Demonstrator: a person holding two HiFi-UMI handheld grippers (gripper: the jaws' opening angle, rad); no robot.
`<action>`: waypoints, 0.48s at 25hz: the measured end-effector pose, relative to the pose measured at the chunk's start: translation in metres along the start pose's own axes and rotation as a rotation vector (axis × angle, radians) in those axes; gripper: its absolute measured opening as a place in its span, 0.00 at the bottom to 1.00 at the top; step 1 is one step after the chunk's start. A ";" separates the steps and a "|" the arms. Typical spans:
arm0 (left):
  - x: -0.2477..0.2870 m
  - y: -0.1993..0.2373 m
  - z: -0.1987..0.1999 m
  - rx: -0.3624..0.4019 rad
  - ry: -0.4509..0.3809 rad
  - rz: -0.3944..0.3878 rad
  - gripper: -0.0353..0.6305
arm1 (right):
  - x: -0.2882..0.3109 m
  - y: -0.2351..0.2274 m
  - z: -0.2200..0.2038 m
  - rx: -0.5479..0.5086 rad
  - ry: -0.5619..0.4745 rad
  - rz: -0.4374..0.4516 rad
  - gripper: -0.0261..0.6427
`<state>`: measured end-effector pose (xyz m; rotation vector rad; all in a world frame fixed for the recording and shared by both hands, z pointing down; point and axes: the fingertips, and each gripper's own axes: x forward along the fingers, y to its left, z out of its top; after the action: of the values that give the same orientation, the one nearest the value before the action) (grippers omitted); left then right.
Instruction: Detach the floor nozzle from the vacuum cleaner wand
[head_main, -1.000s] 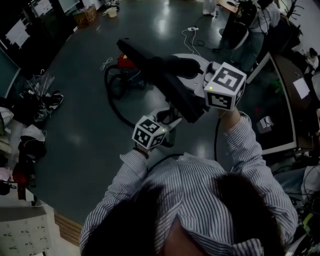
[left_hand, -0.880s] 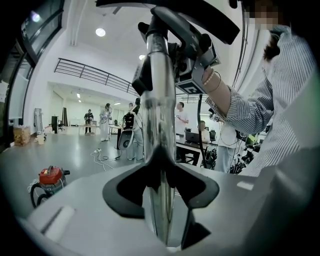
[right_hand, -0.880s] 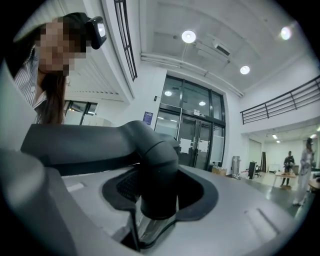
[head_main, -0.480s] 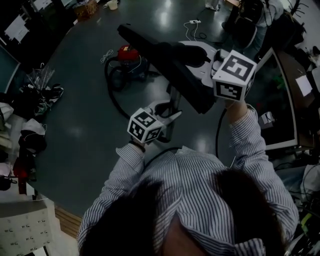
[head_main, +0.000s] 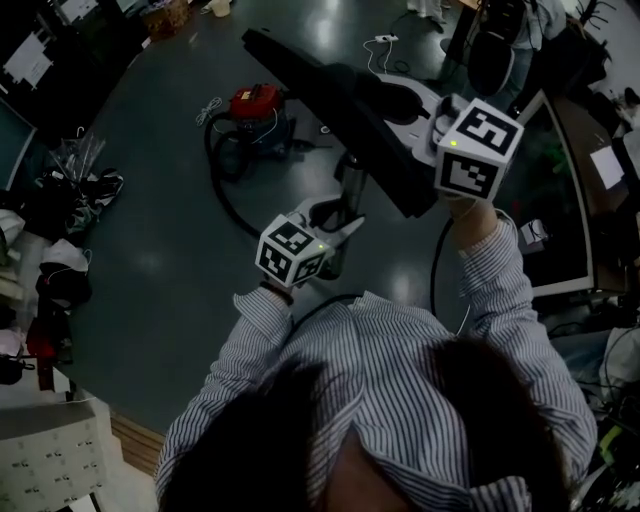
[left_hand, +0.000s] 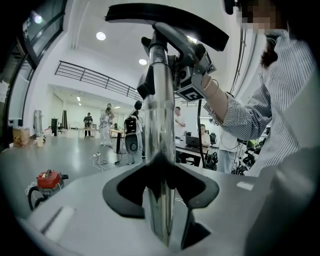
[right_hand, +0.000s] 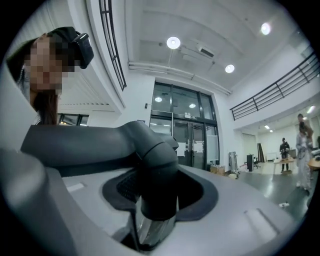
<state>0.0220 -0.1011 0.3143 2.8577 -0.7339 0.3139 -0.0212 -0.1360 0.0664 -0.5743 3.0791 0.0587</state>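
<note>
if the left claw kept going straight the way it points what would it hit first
The chrome wand, clamped in the left claw and standing across its line. Beyond it the way looks free over open floor, though depth is hard to judge.

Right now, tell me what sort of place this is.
Probably a big open lab or workshop hall: glossy floor, mezzanine railing overhead, people standing about, a desk with a laptop.

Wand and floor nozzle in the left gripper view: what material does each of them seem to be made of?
The wand looks like polished metal, perhaps chrome-plated steel: its tube shows bright, mirror-like reflections. The floor nozzle looks like dark matte plastic: its surface is dull, with hardly any shine.
</note>
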 end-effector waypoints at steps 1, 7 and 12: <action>0.001 0.001 0.001 0.000 -0.003 0.000 0.32 | -0.001 -0.001 0.000 -0.020 0.004 0.011 0.29; 0.007 -0.006 0.006 -0.009 -0.026 -0.034 0.32 | -0.009 -0.004 0.003 -0.041 0.025 0.042 0.29; 0.014 -0.007 0.012 -0.013 -0.059 -0.043 0.32 | -0.016 -0.017 0.009 0.067 -0.034 0.043 0.29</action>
<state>0.0391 -0.1038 0.3051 2.8768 -0.6816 0.2192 -0.0002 -0.1456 0.0567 -0.4988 3.0468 -0.0345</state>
